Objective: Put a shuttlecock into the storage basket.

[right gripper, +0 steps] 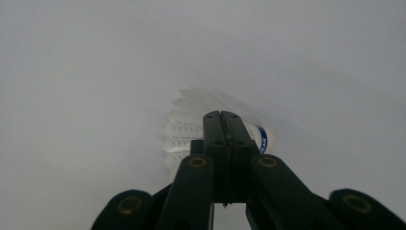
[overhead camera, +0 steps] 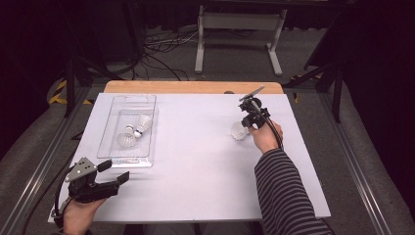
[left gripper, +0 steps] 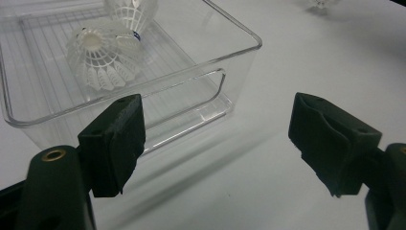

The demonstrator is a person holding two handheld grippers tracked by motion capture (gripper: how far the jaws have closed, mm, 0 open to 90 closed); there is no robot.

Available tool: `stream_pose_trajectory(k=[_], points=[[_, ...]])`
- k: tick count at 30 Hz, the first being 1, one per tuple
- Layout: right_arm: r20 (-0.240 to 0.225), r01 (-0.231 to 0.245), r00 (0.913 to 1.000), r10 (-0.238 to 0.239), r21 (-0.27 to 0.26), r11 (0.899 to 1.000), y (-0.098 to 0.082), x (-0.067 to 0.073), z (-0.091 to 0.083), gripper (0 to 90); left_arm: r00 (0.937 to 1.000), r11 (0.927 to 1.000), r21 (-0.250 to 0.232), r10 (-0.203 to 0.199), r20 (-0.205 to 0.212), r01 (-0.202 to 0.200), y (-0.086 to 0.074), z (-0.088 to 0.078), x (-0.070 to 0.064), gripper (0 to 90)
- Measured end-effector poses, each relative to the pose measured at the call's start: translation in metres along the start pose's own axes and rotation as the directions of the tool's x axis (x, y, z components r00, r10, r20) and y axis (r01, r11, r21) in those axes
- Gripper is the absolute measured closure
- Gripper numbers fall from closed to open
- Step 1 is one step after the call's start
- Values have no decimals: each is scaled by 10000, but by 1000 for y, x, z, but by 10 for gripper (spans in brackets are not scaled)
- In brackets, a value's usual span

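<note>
A: Where is the right gripper (overhead camera: 247, 123)?

B: In the high view it sits toward three o'clock on the white table (overhead camera: 195, 166), held by a hand in a striped sleeve (overhead camera: 284, 191). A white shuttlecock (overhead camera: 239, 130) is right at its tip.

A: Is it gripping that shuttlecock?

B: The right gripper view has the two black jaws pressed flat together, with no gap between them. The shuttlecock (right gripper: 191, 129) lies behind them, feather skirt toward nine o'clock and the blue-banded cork end toward three o'clock. Whether any part of it is pinched between the pads I cannot tell; the jaws cover the middle of it.

A: And the left gripper (overhead camera: 113, 172)?

B: At about seven o'clock on the table in the high view, jaws spread wide with nothing between them. The left gripper view has the pads (left gripper: 115, 139) well apart over bare table.

A: What is it facing?

B: A clear plastic tray (overhead camera: 147, 105), toward ten o'clock on the table, just beyond that gripper. Two more shuttlecocks lie inside it: one (overhead camera: 126, 138) nearer the left gripper, the other (overhead camera: 143, 123) just past it at about one o'clock, the two touching or nearly so.

A: How far is the tray from the right-hand shuttlecock?

B: Well apart, with open table between.
</note>
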State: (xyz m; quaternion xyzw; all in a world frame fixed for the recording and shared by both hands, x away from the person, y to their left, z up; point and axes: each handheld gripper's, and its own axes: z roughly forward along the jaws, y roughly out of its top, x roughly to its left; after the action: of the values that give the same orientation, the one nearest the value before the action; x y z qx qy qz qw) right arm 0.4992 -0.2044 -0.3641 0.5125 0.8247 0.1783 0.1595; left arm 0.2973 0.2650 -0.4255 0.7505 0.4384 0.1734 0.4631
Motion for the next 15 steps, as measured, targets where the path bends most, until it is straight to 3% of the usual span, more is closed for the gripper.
stream_pose_trajectory(k=[6, 15], points=[[-142, -62, 9999, 58, -271, 9996, -9, -6, -12, 900, 10000, 10000, -10, 11, -4, -11, 0, 0, 0, 212], [-510, 209, 9984, -247, -733, 9971, -22, -8, -26, 900, 9999, 9999, -34, -100, 5, 100, 0, 0, 0, 209]])
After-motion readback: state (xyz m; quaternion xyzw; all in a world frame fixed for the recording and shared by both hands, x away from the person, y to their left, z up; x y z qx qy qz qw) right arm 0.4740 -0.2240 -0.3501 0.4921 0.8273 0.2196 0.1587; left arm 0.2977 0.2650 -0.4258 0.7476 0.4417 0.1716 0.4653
